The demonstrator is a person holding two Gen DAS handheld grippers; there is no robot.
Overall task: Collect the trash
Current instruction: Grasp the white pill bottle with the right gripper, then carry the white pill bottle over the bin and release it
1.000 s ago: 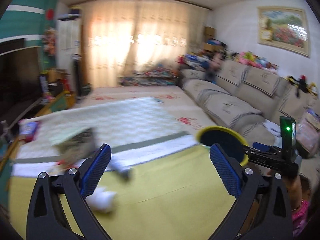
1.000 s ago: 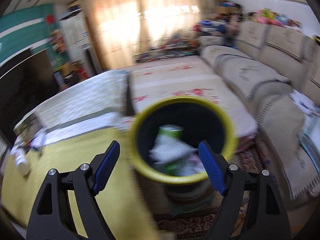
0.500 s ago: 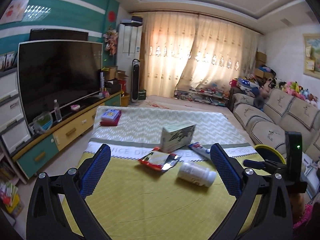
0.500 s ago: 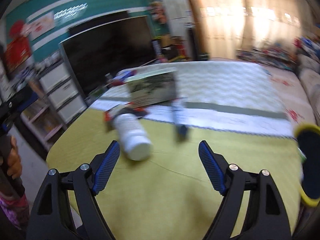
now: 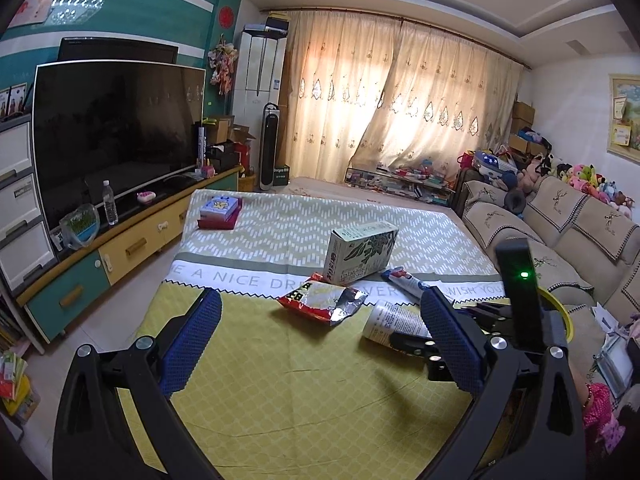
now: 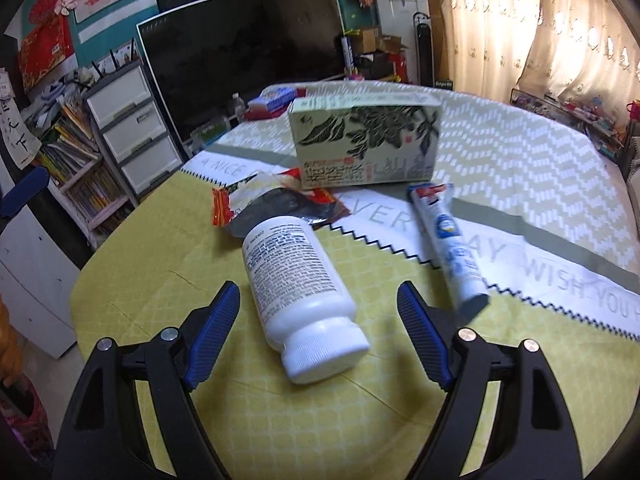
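White pill bottle (image 6: 298,290) with black print on its label, lying on a yellow tablecloth (image 6: 168,280) of pale diamond lattice, white zigzag band and grey lettering. Far behind, a pale green box (image 6: 366,142) with dark leaf drawings, a red and silver snack wrapper (image 6: 264,204), a white and blue tube (image 6: 450,246). Both grippers show blue pads (image 6: 214,338) on black frames.

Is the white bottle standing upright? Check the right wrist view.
No, the white bottle lies on its side on the yellow cloth, cap toward the open right gripper.
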